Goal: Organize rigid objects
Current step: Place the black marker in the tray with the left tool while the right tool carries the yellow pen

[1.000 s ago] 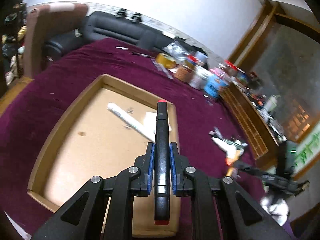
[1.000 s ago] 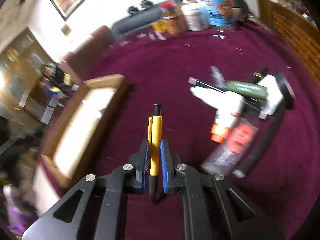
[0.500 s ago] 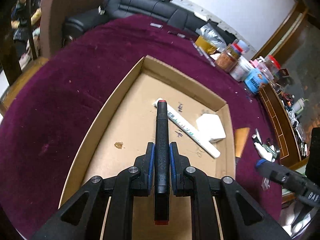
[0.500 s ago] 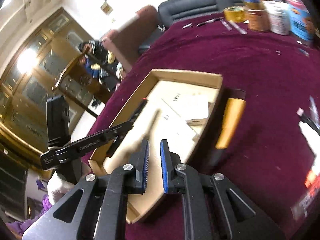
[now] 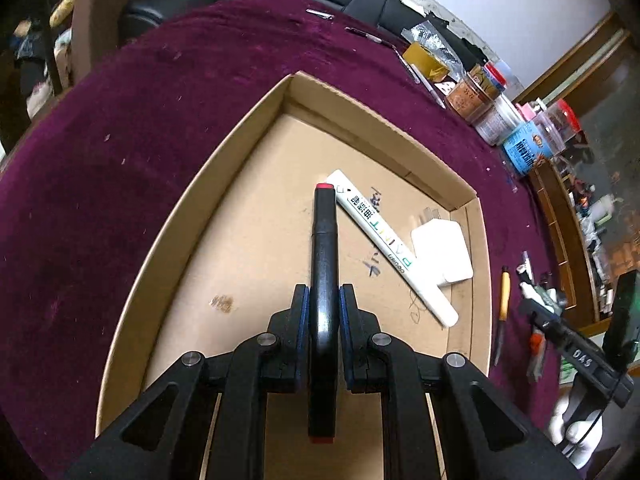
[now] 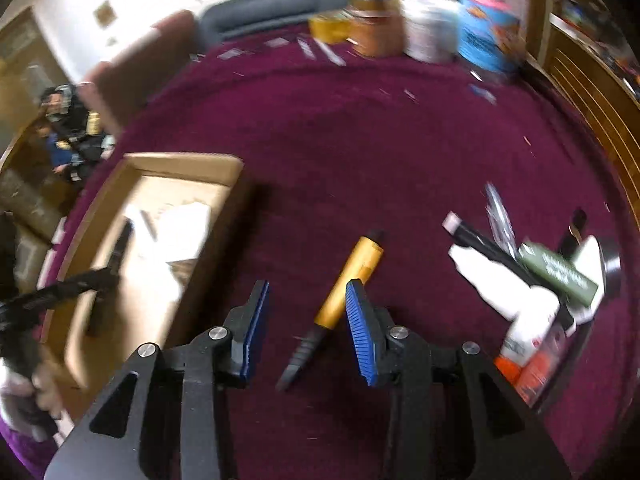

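My left gripper is shut on a black marker with red ends, held over the floor of a shallow cardboard box. In the box lie a white paint pen and a white block. My right gripper is open above the purple cloth. A yellow pen with a black tip lies on the cloth between and just beyond its fingers, free of them. The pen also shows in the left wrist view, right of the box. The box shows in the right wrist view at the left.
A pile of loose items lies at the right: a white bottle, a green tube, and black pieces. Jars and tubs and a tape roll stand at the far table edge. A wooden shelf borders the right side.
My left gripper has carried the black marker lower over the box. My right gripper has let go of the yellow pen beside the box, opened wide and swung back to the right.
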Tool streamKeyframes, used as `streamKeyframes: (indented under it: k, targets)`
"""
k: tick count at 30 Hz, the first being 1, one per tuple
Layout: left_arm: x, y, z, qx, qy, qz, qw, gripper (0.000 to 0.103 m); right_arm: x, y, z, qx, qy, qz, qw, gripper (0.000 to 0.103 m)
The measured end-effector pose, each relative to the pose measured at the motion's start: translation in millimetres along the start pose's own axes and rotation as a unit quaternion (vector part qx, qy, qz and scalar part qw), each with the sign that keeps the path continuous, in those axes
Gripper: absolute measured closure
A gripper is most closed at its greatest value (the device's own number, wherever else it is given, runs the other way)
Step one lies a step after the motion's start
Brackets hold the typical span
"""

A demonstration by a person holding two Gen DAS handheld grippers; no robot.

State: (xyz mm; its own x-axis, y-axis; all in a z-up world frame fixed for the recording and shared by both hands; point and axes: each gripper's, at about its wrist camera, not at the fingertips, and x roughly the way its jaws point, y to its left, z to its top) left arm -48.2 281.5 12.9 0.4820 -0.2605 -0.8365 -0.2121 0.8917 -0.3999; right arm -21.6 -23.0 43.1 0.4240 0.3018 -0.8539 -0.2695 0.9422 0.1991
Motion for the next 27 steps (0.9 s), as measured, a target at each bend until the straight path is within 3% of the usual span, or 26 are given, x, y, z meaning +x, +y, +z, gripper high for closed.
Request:
streamKeyframes:
  k: [3,7,10,13,19,22,27]
  targets:
    - [5.6,-7.0,6.3,-0.007,0.002,0.005,1.0,0.091,16.7,-6.2,-2.6,0.023,0.017,0.022,0.999,0.067]
    - [10.3,-6.8,19.0,-0.028,0.004,0.008,0.9996,0.089,22.6,-0.5,-6.3,0.008,0.002,-0.002,1.0,0.069]
    - [-7.7,-7.7,11.9,-0.025,-0.023,-0.007,0.9994,0.087,22.0,-2.5,-10.3,-0.001,-0.01,-0.027,1.0,0.095]
    - [-33.8,-5.9,-2.0,-0.029,-0.056,-0.024,0.9977,0.078,19.7,-21.3,-11.6,0.03,-0.012,0.007,0.999,0.097]
    - [-72.0,12.8,-25.0,-0.058,-0.1,-0.04,0.9924,0.076,-9.6,-30.7,-11.2,0.064,-0.041,0.081,0.994,0.097]
    - [-82.4,21.9,-37.4,-0.072,-0.113,-0.041,0.9901,0.076,-29.1,-13.4,-8.1,0.044,-0.052,0.111,0.991,0.097]
    - [-89.7,27.3,-53.8,-0.08,-0.128,-0.04,0.9878,0.071,-21.7,44.5,7.1,0.006,-0.01,0.178,0.984,0.096]
